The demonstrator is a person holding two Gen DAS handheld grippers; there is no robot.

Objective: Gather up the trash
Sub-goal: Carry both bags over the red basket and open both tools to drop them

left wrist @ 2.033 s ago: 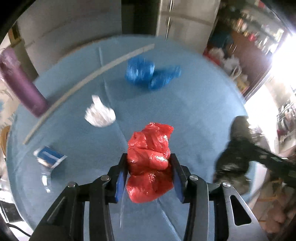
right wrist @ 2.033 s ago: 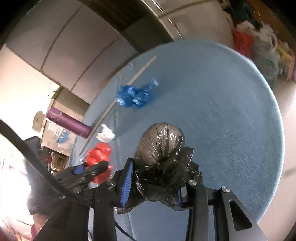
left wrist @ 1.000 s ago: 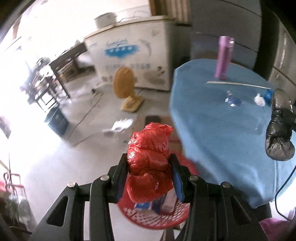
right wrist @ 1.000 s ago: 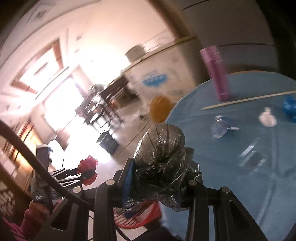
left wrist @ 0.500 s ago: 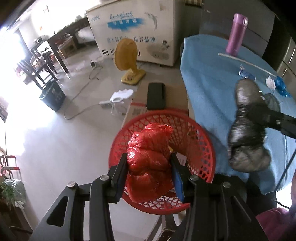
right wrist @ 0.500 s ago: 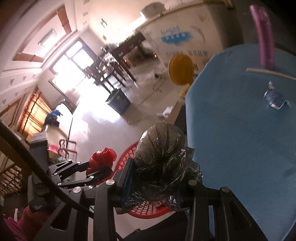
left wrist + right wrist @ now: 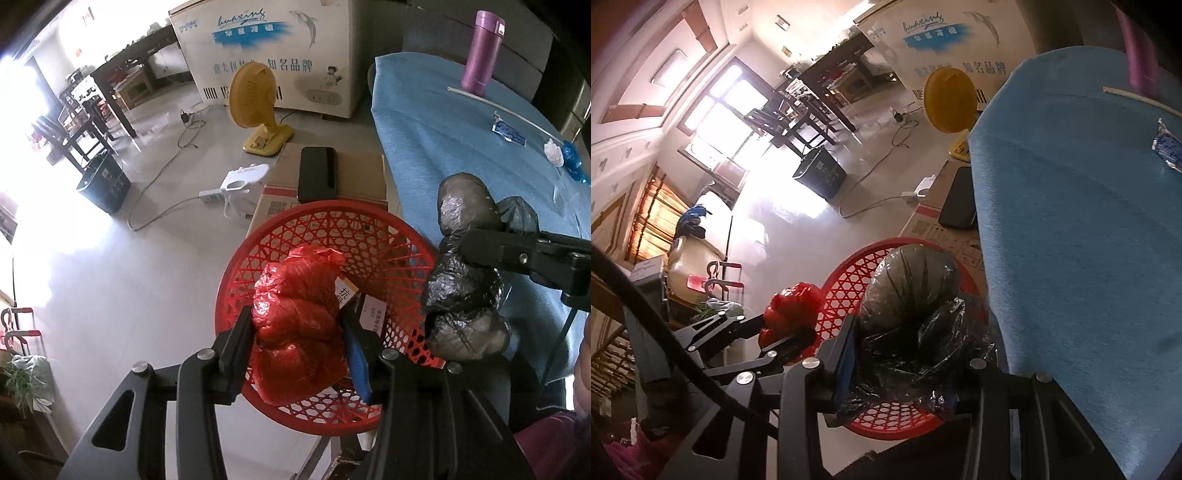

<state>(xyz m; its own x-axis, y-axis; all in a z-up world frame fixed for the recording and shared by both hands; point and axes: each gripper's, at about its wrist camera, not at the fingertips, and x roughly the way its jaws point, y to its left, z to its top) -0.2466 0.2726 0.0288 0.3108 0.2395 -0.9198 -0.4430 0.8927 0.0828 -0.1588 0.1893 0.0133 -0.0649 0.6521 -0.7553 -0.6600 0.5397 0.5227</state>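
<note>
The left gripper [image 7: 299,343] was clenched on a crumpled red plastic bag [image 7: 299,325], holding it over the red mesh basket [image 7: 373,236] that sat on the floor just beside the blue-covered table [image 7: 436,122]. The right gripper [image 7: 905,373] was likewise clamped on a wadded black plastic bag [image 7: 912,302], held above the basket's rim on the table side. Inside the basket a few small cartons [image 7: 369,312] showed past the red bag. On the table lay a blue wrapper [image 7: 508,131], a white crumpled scrap [image 7: 554,152], a blue plastic wad [image 7: 572,160] and a thin white stick [image 7: 498,107], with a purple flask [image 7: 482,51] standing at the far end
</note>
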